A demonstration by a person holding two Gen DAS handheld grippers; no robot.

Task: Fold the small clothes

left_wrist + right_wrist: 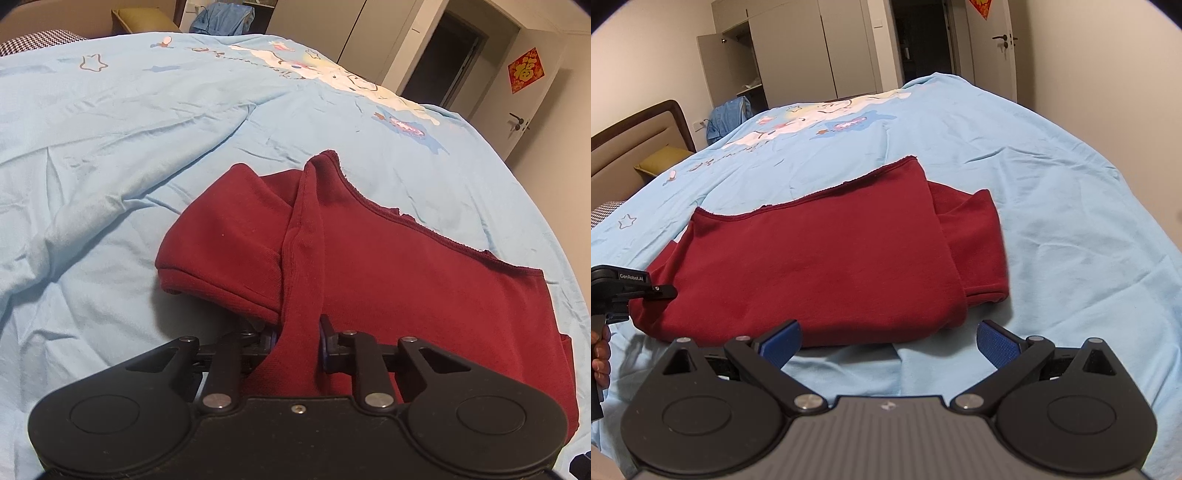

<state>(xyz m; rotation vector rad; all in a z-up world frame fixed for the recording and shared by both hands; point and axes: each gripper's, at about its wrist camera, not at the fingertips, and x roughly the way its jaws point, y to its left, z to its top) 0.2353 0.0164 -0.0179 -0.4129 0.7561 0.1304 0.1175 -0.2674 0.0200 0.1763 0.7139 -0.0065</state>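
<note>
A dark red garment (pixel 388 266) lies partly folded on the light blue bed sheet (pixel 129 129). My left gripper (pixel 298 341) is shut on a pinched ridge of the garment's near edge; the fabric rises between the fingers. In the right wrist view the same red garment (pixel 820 258) lies flat with one folded part at its right. My right gripper (pixel 888 341) is open and empty, just short of the garment's near edge, with blue pads (pixel 997 345) showing. The left gripper (pixel 646 291) shows at the garment's left edge.
The sheet has a cartoon print (pixel 812 118) toward the far side and wrinkles at the left (pixel 92 206). A headboard (pixel 639 125), a yellow pillow (pixel 661 158) and blue clothes (pixel 727 118) lie beyond. Wardrobes (pixel 798 55) and a door (pixel 993 44) stand behind the bed.
</note>
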